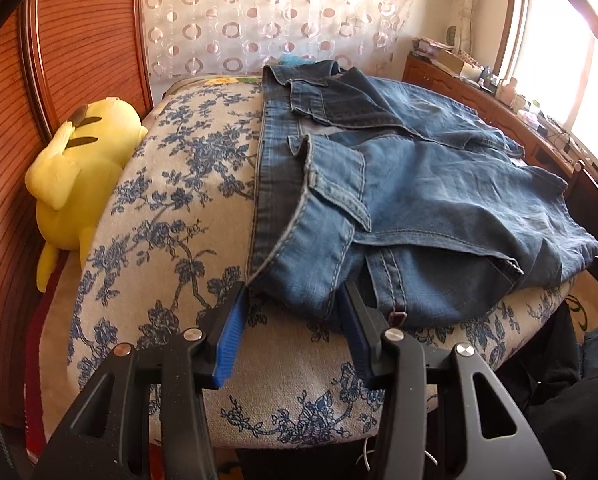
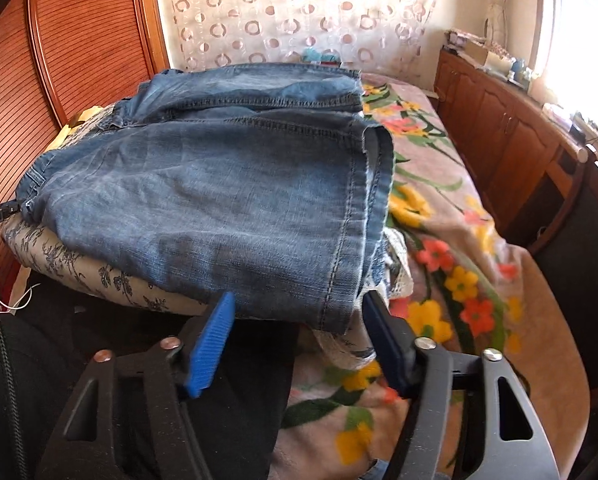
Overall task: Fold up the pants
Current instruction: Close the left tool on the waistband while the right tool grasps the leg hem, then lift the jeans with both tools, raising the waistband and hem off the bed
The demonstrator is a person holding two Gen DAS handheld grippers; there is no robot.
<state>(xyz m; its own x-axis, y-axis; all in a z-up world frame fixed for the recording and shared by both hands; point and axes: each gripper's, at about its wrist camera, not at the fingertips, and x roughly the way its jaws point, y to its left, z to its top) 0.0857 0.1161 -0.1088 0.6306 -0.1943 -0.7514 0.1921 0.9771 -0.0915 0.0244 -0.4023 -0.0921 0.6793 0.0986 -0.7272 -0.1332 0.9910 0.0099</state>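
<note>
Folded blue jeans (image 1: 439, 184) lie on a cushion with a blue flower print (image 1: 171, 200). Their waistband and a pocket flap face the left wrist view. My left gripper (image 1: 295, 288) stands open at the near edge. A denim corner lies between its blue pads (image 1: 233, 320), and the fabric is not bunched. In the right wrist view the jeans (image 2: 219, 184) show a smooth leg panel with the hem side at the right. My right gripper (image 2: 299, 298) is open too. Its fingertips flank the near hem corner, which hangs over the cushion (image 2: 79, 264).
A yellow plush toy (image 1: 79, 168) leans against the ribbed wooden headboard (image 1: 79, 40) on the left. A blanket with bright flowers (image 2: 439, 240) covers the bed to the right of the cushion. A wooden cabinet (image 2: 499, 120) with clutter runs under the window. Dark cloth (image 2: 139, 360) sits below the cushion.
</note>
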